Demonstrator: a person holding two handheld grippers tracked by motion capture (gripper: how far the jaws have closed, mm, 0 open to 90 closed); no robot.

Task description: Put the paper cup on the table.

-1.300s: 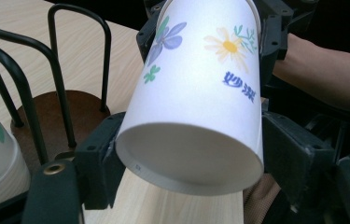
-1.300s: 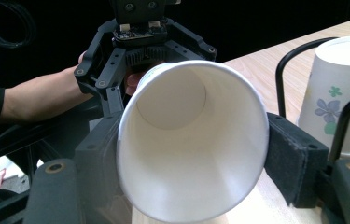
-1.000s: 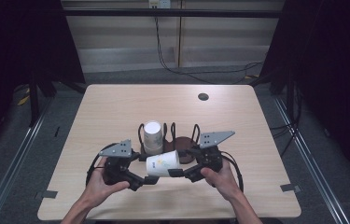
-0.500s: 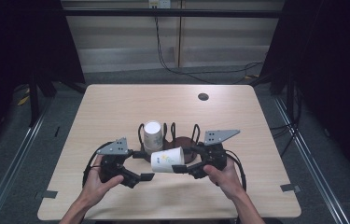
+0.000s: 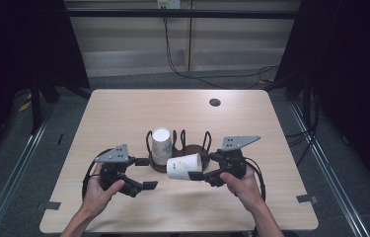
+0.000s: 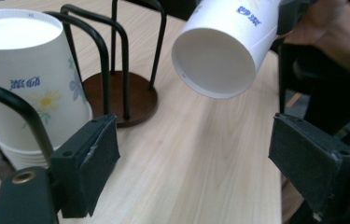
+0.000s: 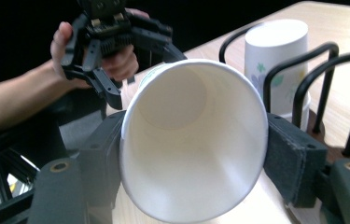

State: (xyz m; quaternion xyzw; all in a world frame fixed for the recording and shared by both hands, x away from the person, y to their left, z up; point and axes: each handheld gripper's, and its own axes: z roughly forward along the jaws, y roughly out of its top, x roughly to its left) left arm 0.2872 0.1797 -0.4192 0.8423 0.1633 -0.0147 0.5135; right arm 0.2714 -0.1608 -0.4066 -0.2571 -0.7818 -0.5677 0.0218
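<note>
The paper cup (image 5: 183,166) lies on its side in the air, low over the table (image 5: 123,113), just in front of the cup rack (image 5: 180,148). Its open mouth faces the right gripper (image 5: 200,173), and the right gripper view looks straight into it. The cup (image 7: 193,140) is empty and white inside. Its flat bottom (image 6: 214,63) points toward the left gripper (image 5: 145,174).

A stack of cups (image 5: 161,145) stands upside down in the left end of the rack. The cups have a small flower print (image 6: 46,100). The other slots between the black wire loops (image 6: 116,56) hold nothing, and the brown round base (image 6: 126,95) shows between them.

The rack sits near the middle of the table. There is a lot of bare wood behind it and on both sides. A small dark round hole (image 5: 215,102) is far back on the right. The hands are close to the near edge.

The right gripper pinches the paper cup, one black pad (image 7: 294,158) on each side of it near the rim. The left gripper's jaws are spread wide and hold nothing. They are just beside the stack of cups, and one pad (image 6: 91,163) sits close in front of it. I cannot tell if it touches.
</note>
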